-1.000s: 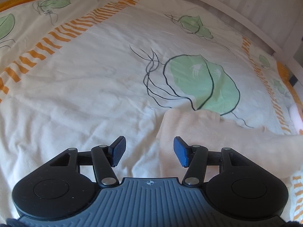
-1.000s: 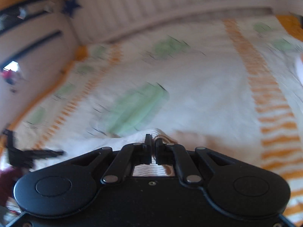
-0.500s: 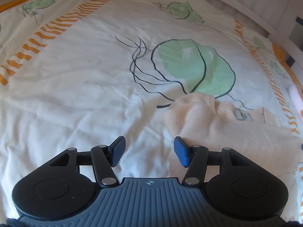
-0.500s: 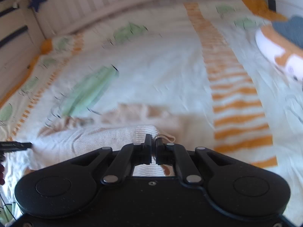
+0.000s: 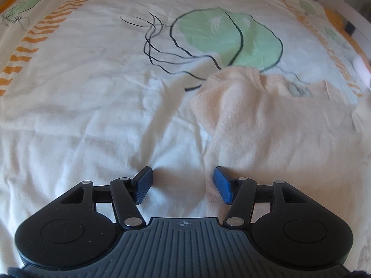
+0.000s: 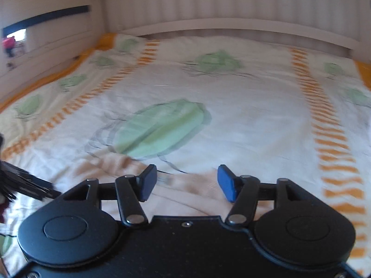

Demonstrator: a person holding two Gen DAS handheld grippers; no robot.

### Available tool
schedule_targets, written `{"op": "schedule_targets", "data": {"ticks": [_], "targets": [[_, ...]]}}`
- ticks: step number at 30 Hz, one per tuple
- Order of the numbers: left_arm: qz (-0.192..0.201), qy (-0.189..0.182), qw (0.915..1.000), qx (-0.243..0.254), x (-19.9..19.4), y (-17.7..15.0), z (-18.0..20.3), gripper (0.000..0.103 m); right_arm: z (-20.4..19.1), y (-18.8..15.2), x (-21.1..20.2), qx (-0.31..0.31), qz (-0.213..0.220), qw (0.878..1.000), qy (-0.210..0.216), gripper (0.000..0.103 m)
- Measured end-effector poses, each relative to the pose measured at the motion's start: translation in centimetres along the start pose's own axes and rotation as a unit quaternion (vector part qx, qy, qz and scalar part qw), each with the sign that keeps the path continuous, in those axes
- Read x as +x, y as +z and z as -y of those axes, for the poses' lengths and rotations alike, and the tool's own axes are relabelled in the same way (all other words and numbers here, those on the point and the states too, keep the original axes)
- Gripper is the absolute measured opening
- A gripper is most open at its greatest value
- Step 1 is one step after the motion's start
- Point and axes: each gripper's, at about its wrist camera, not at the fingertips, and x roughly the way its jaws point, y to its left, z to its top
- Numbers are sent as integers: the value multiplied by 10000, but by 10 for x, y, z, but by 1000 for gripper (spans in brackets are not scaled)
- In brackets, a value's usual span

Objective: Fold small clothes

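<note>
A small cream knitted sweater (image 5: 273, 125) lies on the bed cover, its neck label (image 5: 299, 90) facing up. My left gripper (image 5: 183, 184) is open and empty, low over the cover at the sweater's left edge; its right finger (image 5: 222, 184) is over the sweater's edge. In the right wrist view the sweater (image 6: 185, 192) lies just under and in front of my right gripper (image 6: 186, 183), which is open and empty. The left gripper's dark shape (image 6: 20, 183) shows at the left edge.
The bed cover (image 5: 92, 92) is white with green leaf prints (image 5: 229, 39) and orange striped bands (image 6: 324, 125). A white slatted bed rail (image 6: 231, 25) runs along the far side. A pale pink object (image 5: 361, 69) lies at the right edge.
My right gripper was shut on the sweater and has opened, letting it down onto the cover. My left gripper has moved forward and lower along the sweater's left edge, staying open.
</note>
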Motion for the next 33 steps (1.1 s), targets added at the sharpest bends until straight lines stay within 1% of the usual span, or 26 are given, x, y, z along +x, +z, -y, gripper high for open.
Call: {"op": "schedule_targets", "data": {"ticks": [4, 7, 9, 10, 12, 13, 15, 16, 17, 19, 20, 22, 25, 26, 27, 28, 29, 30, 31, 32, 33], "targets": [[-135, 13, 9998, 177, -6, -6, -5, 59, -53, 16, 40, -637, -122, 9961, 604, 65], [-168, 344, 9990, 228, -10, -10, -13, 59, -92, 22, 69, -1192, -276, 9865, 1086, 65], [-40, 528, 9986, 22, -16, -9, -24, 59, -117, 24, 89, -1571, -410, 9773, 1363, 65], [104, 601, 9980, -149, -21, -7, -31, 59, -131, 23, 97, -1767, -466, 9717, 1500, 65], [459, 693, 9947, -598, -33, -3, -47, 60, -149, 23, 111, -2049, -534, 9636, 1634, 64], [645, 672, 9920, -849, -40, -1, -54, 60, -157, 24, 118, -2148, -586, 9602, 1685, 64], [1035, 514, 9828, -1443, -52, 0, -71, 60, -168, 25, 130, -2298, -712, 9541, 1783, 63], [1212, 360, 9762, -1763, -57, 1, -80, 60, -174, 26, 137, -2389, -811, 9503, 1822, 59], [1350, 189, 9691, -2056, -61, -1, -87, 60, -177, 26, 142, -2471, -899, 9470, 1844, 52], [1563, -101, 9531, -2590, -63, -2, -98, 60, -185, 23, 152, -2713, -1123, 9382, 1831, 47], [1616, -148, 9486, -2718, -64, -2, -100, 60, -188, 20, 156, -2813, -1209, 9345, 1817, 47], [1676, -95, 9474, -2726, -66, 0, -99, 61, -192, 13, 161, -3022, -1357, 9268, 1768, 47], [1753, -124, 9475, -2673, -69, 2, -95, 61, -194, 4, 167, -3159, -1492, 9211, 1716, 47], [1747, -151, 9479, -2659, -68, 2, -94, 61, -195, 2, 168, -3187, -1525, 9199, 1704, 37], [1740, -166, 9483, -2648, -68, 2, -93, 61, -195, 0, 170, -3199, -1583, 9182, 1719, 18], [1729, -178, 9490, -2632, -67, 1, -93, 61, -194, 0, 170, -3144, -1653, 9176, 1786, 7], [1720, -195, 9496, -2612, -66, 1, -91, 61, -192, 2, 169, -2972, -1637, 9221, 1859, 7], [1721, -211, 9503, -2587, -66, 1, -90, 61, -189, 7, 167, -2742, -1512, 9310, 1877, 7], [1724, -215, 9510, -2559, -66, 2, -89, 61, -182, 15, 167, -2330, -1325, 9450, 1872, 7], [1722, -210, 9517, -2532, -66, 2, -87, 61, -170, 26, 169, -1705, -1135, 9606, 1878, 7], [1709, -201, 9525, -2511, -65, 2, -86, 61, -158, 32, 171, -1200, -1017, 9697, 1867, 7]]}}
